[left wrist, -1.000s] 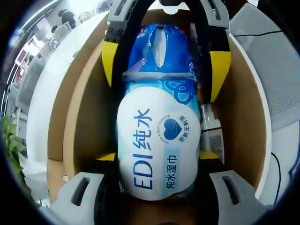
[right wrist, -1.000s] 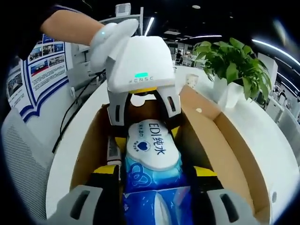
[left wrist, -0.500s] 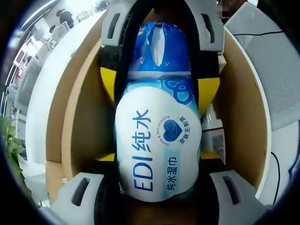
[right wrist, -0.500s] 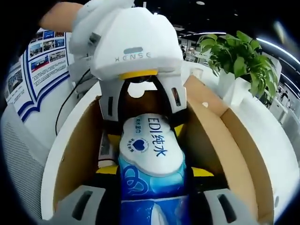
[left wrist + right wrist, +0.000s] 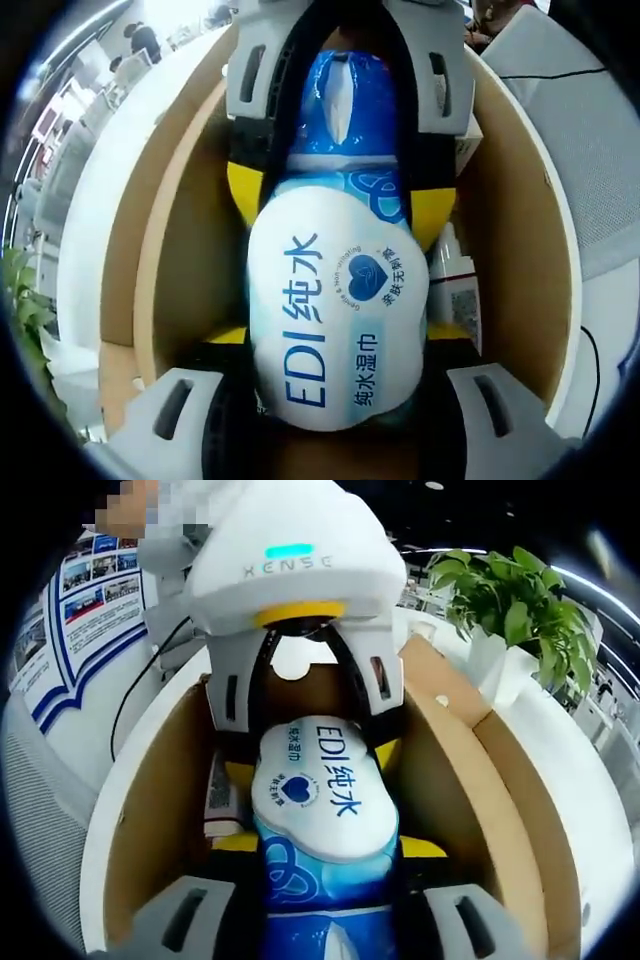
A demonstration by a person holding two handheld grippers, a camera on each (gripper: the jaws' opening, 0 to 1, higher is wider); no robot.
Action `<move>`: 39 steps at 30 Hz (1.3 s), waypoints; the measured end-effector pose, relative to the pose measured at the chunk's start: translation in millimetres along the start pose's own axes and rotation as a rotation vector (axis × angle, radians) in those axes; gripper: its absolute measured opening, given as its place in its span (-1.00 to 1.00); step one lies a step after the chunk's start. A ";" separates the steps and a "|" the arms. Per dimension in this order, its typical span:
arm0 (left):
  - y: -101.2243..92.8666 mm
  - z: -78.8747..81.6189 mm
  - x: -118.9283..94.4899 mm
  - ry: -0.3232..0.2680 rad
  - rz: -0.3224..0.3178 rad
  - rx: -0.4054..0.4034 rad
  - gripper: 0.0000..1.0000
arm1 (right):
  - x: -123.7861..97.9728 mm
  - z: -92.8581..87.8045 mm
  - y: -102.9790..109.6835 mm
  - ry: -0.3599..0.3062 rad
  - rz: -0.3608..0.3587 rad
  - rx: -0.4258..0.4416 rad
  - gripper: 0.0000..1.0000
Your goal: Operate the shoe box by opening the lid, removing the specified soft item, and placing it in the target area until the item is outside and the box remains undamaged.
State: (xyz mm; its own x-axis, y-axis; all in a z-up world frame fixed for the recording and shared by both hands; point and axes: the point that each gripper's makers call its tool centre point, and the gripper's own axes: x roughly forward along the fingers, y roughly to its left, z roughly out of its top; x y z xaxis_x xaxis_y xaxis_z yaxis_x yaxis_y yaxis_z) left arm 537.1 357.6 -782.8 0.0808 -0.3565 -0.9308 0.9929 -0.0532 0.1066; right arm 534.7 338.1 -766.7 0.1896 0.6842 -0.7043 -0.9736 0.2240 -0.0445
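Observation:
A soft wet-wipe pack (image 5: 335,300), white at one end and blue at the other, lies lengthwise inside the open cardboard shoe box (image 5: 185,230). My left gripper (image 5: 338,335) is shut on its white end, yellow pads pressed to both sides. Facing it from the far end, my right gripper (image 5: 340,200) clamps the blue part. In the right gripper view the pack (image 5: 320,800) runs from my right gripper (image 5: 328,845) up to the left gripper (image 5: 315,760), with the box walls (image 5: 150,800) on either side. The box floor under the pack is hidden.
A small printed packet (image 5: 455,290) lies in the box beside the pack. The box sits on a round white table (image 5: 110,200). A potted plant (image 5: 510,610) stands past the box, a poster wall (image 5: 95,610) and a cable (image 5: 140,710) to the other side.
The two grippers have drawn closer together along the pack. The right gripper's yellow pads have narrowed in against the blue end. The pack keeps its place in the box.

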 end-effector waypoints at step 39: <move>0.8 4.6 -16.3 0.030 -0.014 0.026 0.24 | -14.5 14.6 1.3 -0.069 -0.054 0.006 -0.38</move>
State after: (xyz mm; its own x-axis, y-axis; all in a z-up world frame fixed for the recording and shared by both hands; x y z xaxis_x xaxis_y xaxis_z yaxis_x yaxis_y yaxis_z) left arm 536.2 359.0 -765.9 0.0695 -0.3273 -0.9424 0.9914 -0.0825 0.1017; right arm 532.5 338.6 -746.2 0.2508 0.7172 -0.6502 -0.9608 0.2664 -0.0767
